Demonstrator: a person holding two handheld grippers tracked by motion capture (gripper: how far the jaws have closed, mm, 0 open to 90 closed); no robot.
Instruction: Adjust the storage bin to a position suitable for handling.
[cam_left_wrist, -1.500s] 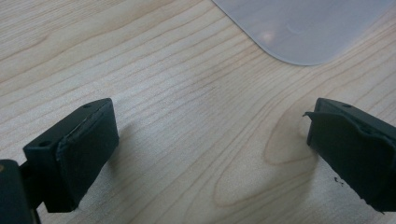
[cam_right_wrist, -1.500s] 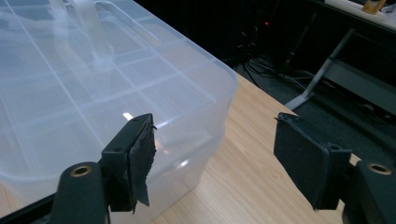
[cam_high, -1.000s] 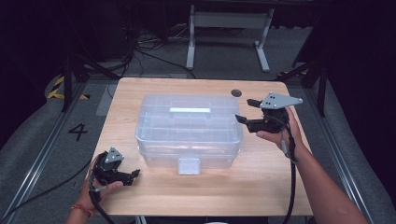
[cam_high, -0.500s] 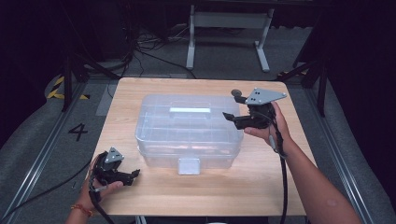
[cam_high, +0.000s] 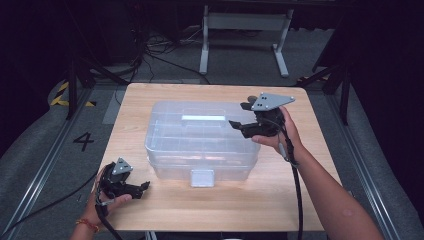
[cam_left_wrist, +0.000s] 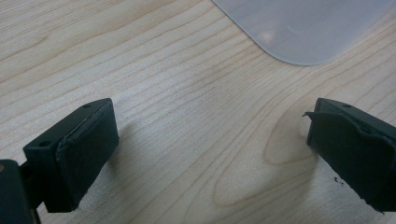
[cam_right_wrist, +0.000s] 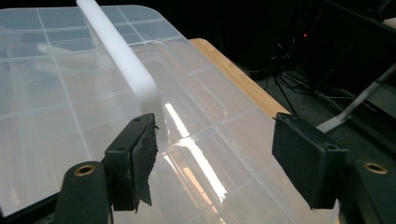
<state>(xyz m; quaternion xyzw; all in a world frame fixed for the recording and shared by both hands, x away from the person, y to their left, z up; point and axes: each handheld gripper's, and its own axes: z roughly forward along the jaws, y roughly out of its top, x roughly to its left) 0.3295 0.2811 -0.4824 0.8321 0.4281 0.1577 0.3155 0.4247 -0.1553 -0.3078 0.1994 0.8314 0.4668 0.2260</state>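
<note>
The clear box (cam_high: 200, 137) lies lengthwise across the table (cam_high: 300, 200), latch toward the person.

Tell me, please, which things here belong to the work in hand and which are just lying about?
In the job:
- clear plastic box, lid on
- its white handle
- right gripper, jaws open over the lid
- left gripper, open, low over the table

Lying about:
- cables on the floor
- metal stand

The tabletop (cam_high: 300, 200) is pale wood with visible grain and a matt finish. The storage box (cam_high: 200, 145) is clear, glossy plastic that catches a bright reflection; its handle (cam_right_wrist: 121, 56) is opaque white plastic. The fingers (cam_right_wrist: 140, 158) wear matt black rubbery pads, frayed at the edges.
</note>
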